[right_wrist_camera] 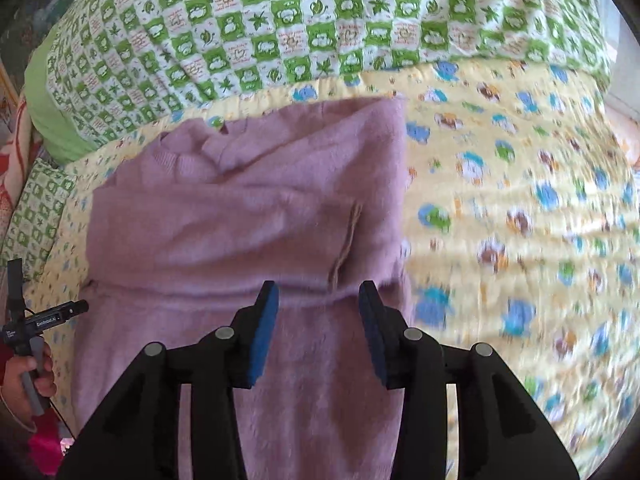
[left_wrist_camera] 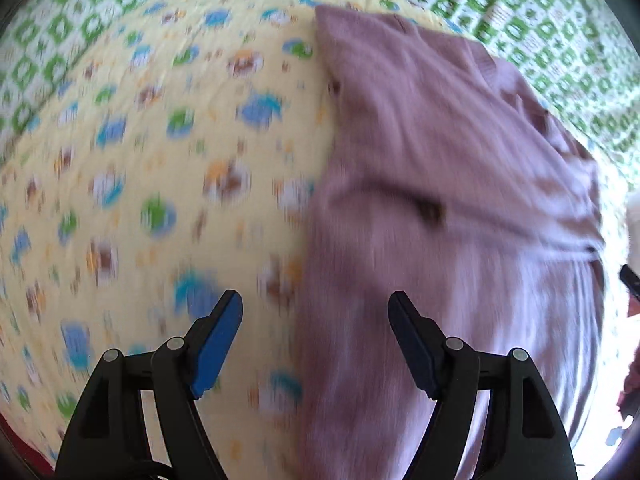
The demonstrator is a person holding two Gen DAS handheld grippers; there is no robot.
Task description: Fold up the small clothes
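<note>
A mauve knitted sweater (left_wrist_camera: 440,160) lies flat on a yellow cartoon-print blanket (left_wrist_camera: 160,160), with one side folded over its body. My left gripper (left_wrist_camera: 316,300) hovers over the sweater's left edge, open wide, nothing between its blue pads. In the right wrist view the same sweater (right_wrist_camera: 248,208) fills the left and middle, its folded part ending in a straight crease just beyond the fingertips. My right gripper (right_wrist_camera: 319,290) hangs over the sweater's lower part, open, and its pads touch no cloth.
A green-and-white checked quilt (right_wrist_camera: 280,20) lies bunched behind the yellow blanket (right_wrist_camera: 520,200). At the left edge of the right wrist view a person's hand (right_wrist_camera: 28,376) holds the other gripper's handle (right_wrist_camera: 52,314). Red and pink cloth shows at the lower left corner.
</note>
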